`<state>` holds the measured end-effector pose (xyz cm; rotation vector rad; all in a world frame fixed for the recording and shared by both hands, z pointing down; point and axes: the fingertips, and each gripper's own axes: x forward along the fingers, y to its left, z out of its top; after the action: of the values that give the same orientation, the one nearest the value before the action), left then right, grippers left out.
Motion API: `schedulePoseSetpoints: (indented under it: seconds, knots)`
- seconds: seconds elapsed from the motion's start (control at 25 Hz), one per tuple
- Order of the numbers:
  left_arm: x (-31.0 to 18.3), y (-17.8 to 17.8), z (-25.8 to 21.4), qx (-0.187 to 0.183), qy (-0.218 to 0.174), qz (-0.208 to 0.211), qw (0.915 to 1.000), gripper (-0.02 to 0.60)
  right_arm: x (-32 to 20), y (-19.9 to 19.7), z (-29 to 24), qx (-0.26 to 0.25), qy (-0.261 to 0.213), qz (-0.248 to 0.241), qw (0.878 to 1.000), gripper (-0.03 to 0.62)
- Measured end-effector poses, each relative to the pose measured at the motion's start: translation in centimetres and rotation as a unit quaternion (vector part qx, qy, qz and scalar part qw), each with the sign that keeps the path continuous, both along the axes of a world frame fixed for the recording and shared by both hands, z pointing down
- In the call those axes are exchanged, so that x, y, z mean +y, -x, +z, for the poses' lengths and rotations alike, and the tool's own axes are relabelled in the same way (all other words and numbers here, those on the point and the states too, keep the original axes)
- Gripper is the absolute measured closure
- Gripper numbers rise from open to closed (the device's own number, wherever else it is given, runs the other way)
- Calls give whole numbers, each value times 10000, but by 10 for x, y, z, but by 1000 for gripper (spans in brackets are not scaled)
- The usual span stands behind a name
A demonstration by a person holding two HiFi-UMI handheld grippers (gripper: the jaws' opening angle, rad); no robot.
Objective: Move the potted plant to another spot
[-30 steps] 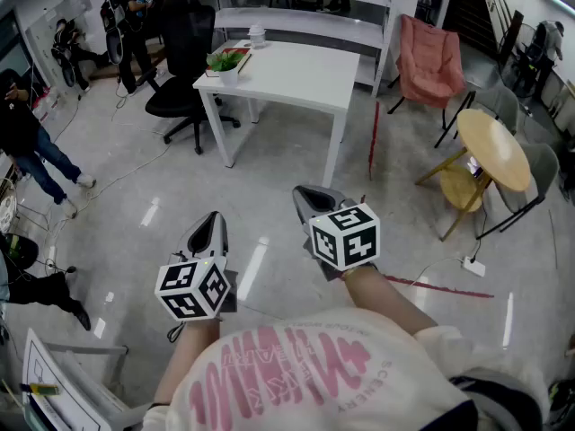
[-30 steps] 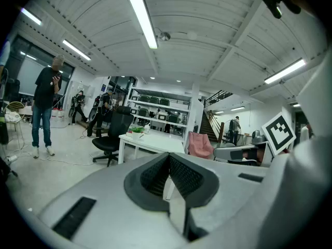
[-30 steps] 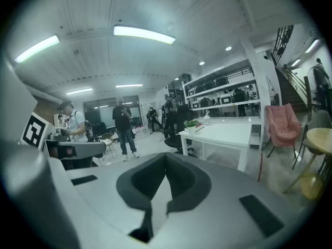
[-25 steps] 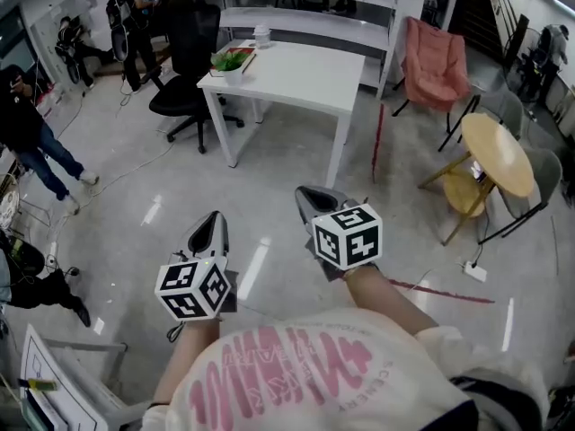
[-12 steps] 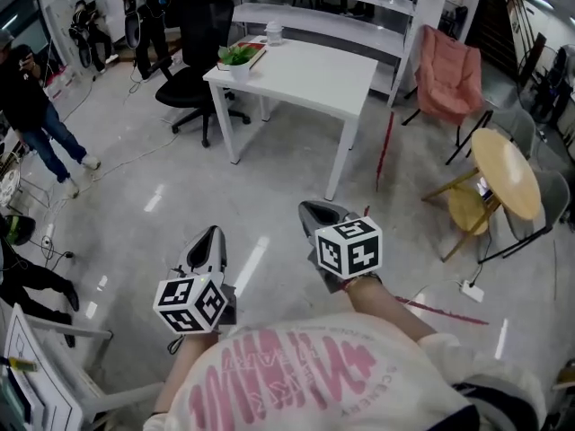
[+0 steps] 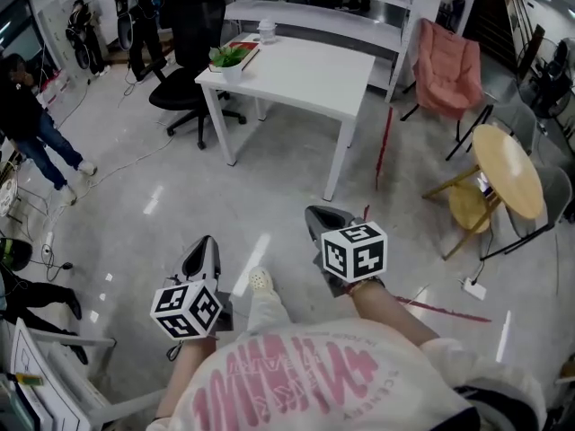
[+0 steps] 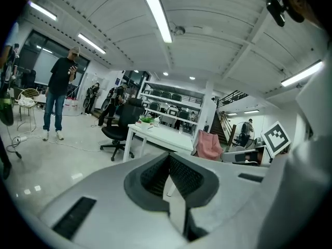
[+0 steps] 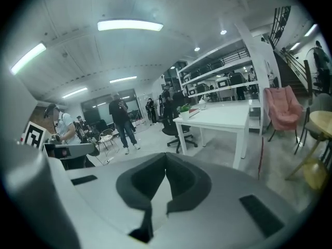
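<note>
You hold both grippers low in front of your chest, side by side and apart, noses aimed ahead and a little down across the floor. The left gripper has its jaws pressed together with nothing between them. The right gripper has its tips meeting too, and it is empty. The potted plant stands well ahead of you near the far left corner of the white table. It is a small white pot, upright, with bushy green leaves.

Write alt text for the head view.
A person stands on a glossy grey floor holding a left gripper and a right gripper, both tongs shut and empty. Ahead, a small green potted plant in a white pot sits at the left edge of a white rectangular table.
</note>
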<state>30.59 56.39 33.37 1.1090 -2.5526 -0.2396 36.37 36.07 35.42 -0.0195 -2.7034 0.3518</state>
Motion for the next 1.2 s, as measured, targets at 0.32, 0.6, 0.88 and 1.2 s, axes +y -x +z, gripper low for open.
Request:
schedulePoseSetpoints:
  seconds: [0.32,0.6,0.88,1.2]
  knots:
    - [-29,63,2,28,-138,57,9999,578,-21,59,2,42,-104,-119,9999,588]
    - [-63,145,-17,-81,-124,216,9997,578,-50,141,-14,-27,-38,-48,10000,588]
    - [-92,232,-41,-183,-296,326,9989,578,-74,225,-36,-288,-75,20,9996,588]
    - [-106,306,-48,-219,-439,284,9984,578,-94,298,-42,-397,-139,24,9991,588]
